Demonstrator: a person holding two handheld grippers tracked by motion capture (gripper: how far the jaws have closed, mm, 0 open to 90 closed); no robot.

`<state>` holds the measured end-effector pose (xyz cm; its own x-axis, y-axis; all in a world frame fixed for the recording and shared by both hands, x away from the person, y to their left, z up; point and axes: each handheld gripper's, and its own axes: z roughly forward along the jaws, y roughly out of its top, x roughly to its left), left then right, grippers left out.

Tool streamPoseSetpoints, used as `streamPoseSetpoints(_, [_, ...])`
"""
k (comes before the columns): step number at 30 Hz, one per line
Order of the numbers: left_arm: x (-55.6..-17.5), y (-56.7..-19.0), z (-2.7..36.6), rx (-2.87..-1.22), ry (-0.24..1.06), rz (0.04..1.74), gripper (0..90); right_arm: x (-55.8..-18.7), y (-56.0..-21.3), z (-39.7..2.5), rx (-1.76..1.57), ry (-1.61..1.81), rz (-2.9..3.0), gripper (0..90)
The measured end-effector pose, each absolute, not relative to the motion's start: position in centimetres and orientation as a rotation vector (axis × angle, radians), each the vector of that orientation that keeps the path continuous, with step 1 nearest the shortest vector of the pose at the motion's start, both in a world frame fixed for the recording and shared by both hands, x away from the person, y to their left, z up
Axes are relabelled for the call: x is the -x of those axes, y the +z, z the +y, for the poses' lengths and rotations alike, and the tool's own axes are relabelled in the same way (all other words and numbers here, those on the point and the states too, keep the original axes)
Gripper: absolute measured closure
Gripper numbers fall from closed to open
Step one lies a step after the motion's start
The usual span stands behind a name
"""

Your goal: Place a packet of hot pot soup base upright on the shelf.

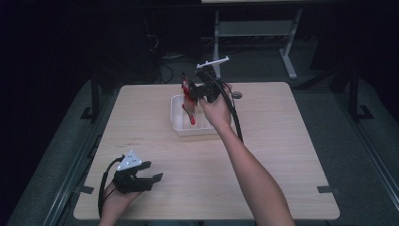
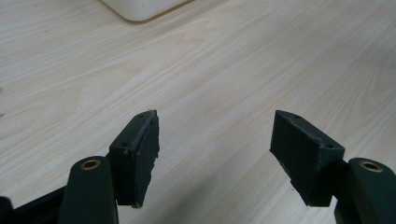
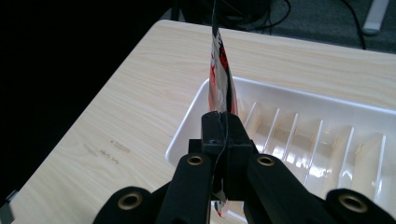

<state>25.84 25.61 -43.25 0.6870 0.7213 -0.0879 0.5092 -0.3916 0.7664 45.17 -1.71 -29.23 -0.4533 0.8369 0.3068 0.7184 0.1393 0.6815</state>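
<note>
A flat red, white and black packet hangs over the left end of a white slotted tray at the table's far middle. My right gripper is shut on the packet. In the right gripper view the packet stands edge-on, rising from between the closed jaws of the right gripper, above the tray and its row of divider slots. My left gripper rests near the table's front left, open and empty. In the left gripper view the left gripper shows bare wood between its jaws.
The light wooden table has free room to the right and in front of the tray. A corner of the tray appears at the top of the left gripper view. A small round hole sits at the table's far edge. Beyond the table stands a white metal frame.
</note>
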Motion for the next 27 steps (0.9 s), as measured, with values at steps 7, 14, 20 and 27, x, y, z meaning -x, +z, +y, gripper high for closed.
streamPoseSetpoints(7, [-25.8,-43.1,25.7,-2.069,0.331,0.934,32.3,-45.7,-30.0,-1.2,-1.599,1.174,2.228,89.3])
streamPoseSetpoints(14, [-25.8,-43.1,25.7,-2.059,0.332,0.945,30.3,-46.4,-30.6,-0.6,-1.658,1.137,2.207,89.3])
streamPoseSetpoints(20, [-25.9,-43.2,25.7,-2.062,0.338,0.946,29.5,-47.0,-30.7,0.4,-1.717,1.14,2.23,89.1])
streamPoseSetpoints(27, [-25.9,-43.2,25.9,-2.056,0.343,0.952,29.0,-47.2,-30.6,1.9,-1.708,1.127,2.229,89.2])
